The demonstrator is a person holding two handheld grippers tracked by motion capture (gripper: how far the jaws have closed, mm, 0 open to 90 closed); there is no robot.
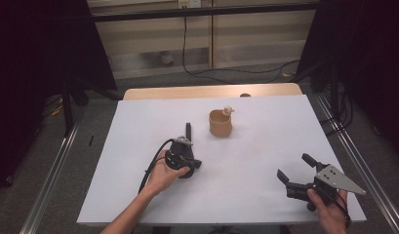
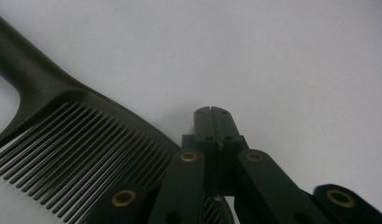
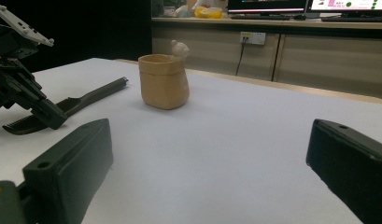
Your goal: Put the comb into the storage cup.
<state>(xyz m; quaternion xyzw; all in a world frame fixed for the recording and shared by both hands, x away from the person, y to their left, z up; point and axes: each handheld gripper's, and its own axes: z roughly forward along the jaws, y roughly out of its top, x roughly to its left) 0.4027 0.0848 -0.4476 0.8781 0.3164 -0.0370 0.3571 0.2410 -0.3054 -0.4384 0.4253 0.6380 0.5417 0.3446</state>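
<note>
Left gripper view: left gripper point(image 2: 215, 112), jaws pressed together, sits beside the comb point(image 2: 72, 135), apparently touching its spine to nudge it. Right gripper point(image 1: 295, 168), jaws spread, waits well apart from comb.

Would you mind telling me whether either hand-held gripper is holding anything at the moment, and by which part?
Nothing is held. The left hand-held gripper is shut empty on the table beside the black comb, with nothing between its jaws. The right hand-held gripper is open and empty.
</note>
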